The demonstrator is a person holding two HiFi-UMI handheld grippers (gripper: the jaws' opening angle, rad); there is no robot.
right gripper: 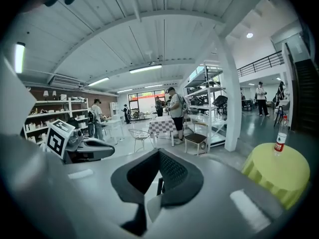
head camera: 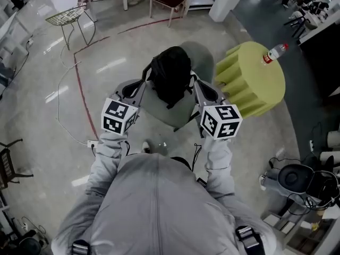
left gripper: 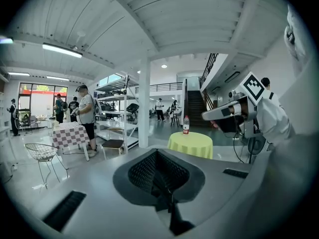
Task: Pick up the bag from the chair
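1. Bag (head camera: pixel 171 74), black, sits on the grey chair (head camera: pixel 169 116) straight ahead of you, in the middle of the head view.
2. Your left gripper (head camera: pixel 144 82) reaches in just beside the bag's left side, and your right gripper (head camera: pixel 194 81) just beside its right side. From above you cannot tell whether either tip touches the bag.
3. Both pairs of jaws are clenched tight with the mesh pads pressed together. Neither gripper view shows anything caught between them.
4. Just right of the grey chair stands a round table (head camera: pixel 249 86) under a yellow-green cloth, with a red-labelled bottle (head camera: pixel 274 52) upright near its far right edge.
5. Well off to the far left stands a white wire chair (head camera: pixel 66 16), and a red line (head camera: pixel 81 86) runs along the pale floor (head camera: pixel 42 158) between it and you.
6. Farther back, the left gripper view shows people (left gripper: pixel 85 114) standing by a checkered table (left gripper: pixel 67 133).
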